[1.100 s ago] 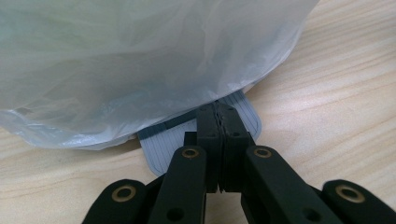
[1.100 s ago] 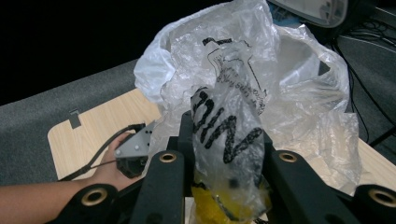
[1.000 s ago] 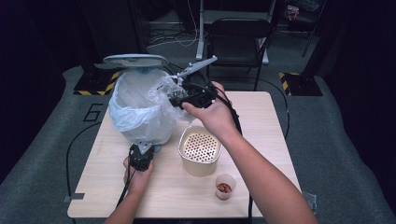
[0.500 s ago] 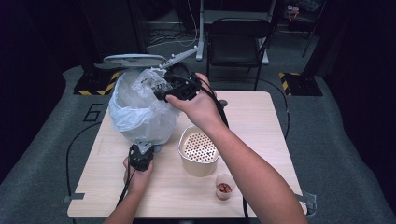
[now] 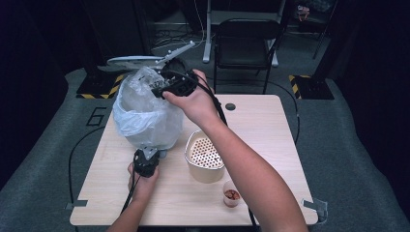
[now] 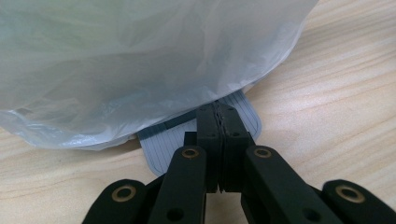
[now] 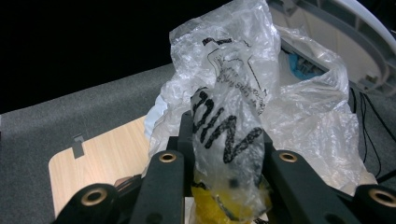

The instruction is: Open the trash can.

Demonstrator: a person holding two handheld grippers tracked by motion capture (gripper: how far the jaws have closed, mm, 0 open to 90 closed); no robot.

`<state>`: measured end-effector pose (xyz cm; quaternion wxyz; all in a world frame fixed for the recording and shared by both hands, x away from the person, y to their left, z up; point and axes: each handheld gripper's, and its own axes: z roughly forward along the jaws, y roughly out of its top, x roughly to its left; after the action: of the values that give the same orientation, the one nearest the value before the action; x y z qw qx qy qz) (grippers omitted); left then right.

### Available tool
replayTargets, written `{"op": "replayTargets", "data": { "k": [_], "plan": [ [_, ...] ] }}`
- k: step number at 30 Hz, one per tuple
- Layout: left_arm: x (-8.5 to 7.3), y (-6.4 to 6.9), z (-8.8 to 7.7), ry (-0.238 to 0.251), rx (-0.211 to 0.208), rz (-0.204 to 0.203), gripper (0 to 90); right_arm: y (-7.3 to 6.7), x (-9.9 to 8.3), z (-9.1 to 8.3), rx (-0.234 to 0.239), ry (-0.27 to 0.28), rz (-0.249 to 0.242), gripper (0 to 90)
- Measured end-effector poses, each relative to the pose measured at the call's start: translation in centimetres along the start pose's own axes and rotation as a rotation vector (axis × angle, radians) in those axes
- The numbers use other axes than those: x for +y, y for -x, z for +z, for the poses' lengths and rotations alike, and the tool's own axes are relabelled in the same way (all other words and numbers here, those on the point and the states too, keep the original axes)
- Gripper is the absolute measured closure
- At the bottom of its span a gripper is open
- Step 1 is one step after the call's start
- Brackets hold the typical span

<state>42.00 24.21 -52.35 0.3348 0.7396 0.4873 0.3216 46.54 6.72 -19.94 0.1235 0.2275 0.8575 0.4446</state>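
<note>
A small bin lined with a pale plastic bag (image 5: 145,116) stands at the table's left, its grey lid (image 5: 138,61) raised behind it. My left gripper (image 5: 147,154) lies low at the bin's front. Its jaws are shut, and the tips (image 6: 219,114) rest on the grey ribbed pedal (image 6: 159,144) under the bag's bulge. My right gripper (image 5: 162,89) hovers over the bin's mouth, shut on a crumpled clear wrapper (image 7: 229,93) with black print and something yellow low inside. The wrapper hides the jaw tips.
A beige tub with a perforated top (image 5: 205,157) stands right of the bin. A small cup with reddish bits (image 5: 232,195) sits near the front edge. A black folding chair (image 5: 246,43) stands beyond the table. Cables trail from both grippers.
The right gripper has carried the wrapper left and slightly up, from beside the bin to over its opening. The left gripper has stayed on the pedal.
</note>
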Motion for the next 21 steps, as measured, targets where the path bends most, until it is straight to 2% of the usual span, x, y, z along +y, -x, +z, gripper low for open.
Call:
{"op": "replayTargets", "data": {
  "k": [5, 7, 8, 14, 21],
  "plan": [
    [0.0, 0.0, 0.0, -0.003, -0.01, -0.011, 88.9, -0.1, 0.5, 1.2, 0.001, -0.001, -0.007, 74.8],
    [0.0, 0.0, 0.0, 0.0, -0.012, -0.019, 88.9, -0.1, 0.9, 2.1, -0.005, 0.005, -0.027, 74.7],
    [-0.1, 0.2, 0.1, 0.006, -0.019, -0.044, 88.9, -0.1, 0.9, 2.1, -0.005, 0.005, -0.027, 74.7],
    [-0.1, 0.3, 0.1, 0.005, -0.013, -0.034, 88.9, -0.3, 1.4, 4.1, -0.011, 0.0, -0.049, 74.7],
    [-0.1, 0.2, 0.1, 0.006, -0.013, -0.036, 88.9, -0.5, 1.9, 4.9, -0.007, 0.018, -0.054, 74.7]
  ]
}}
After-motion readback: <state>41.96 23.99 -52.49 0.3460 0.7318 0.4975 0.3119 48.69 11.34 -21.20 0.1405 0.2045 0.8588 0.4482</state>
